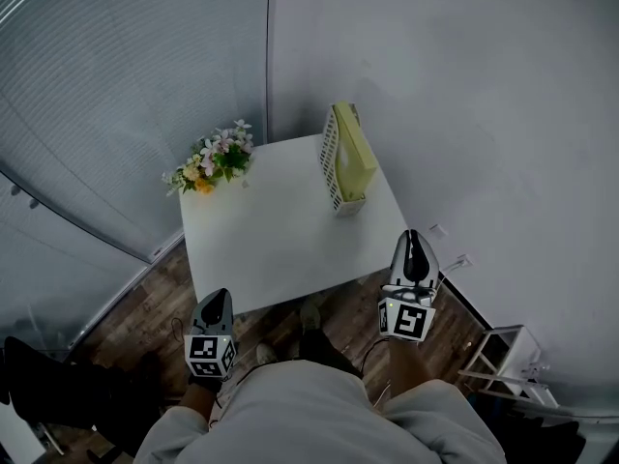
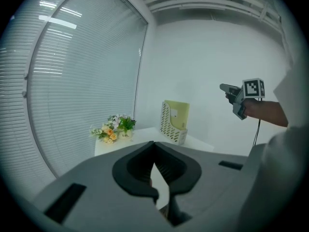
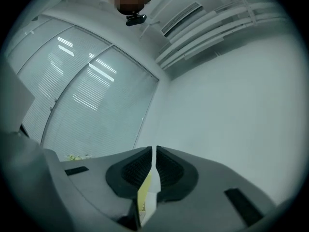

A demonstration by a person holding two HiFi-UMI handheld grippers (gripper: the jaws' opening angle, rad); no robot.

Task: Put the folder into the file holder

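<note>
Item: yellow folder (image 1: 356, 158), upright inside the white file holder (image 1: 332, 167) at the bench (image 1: 280, 230) far right edge, evidently filed; left hand-held gripper (image 1: 217, 300) and right hand-held gripper (image 1: 414, 240), jaws narrowed together and empty, held off the near edge, apparently finished.

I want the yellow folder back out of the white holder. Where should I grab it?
Pinch the top edge of the folder, coming down from above. It stands upright in the file holder, whose walls cover its lower part, so only the top sticks out free.
</note>
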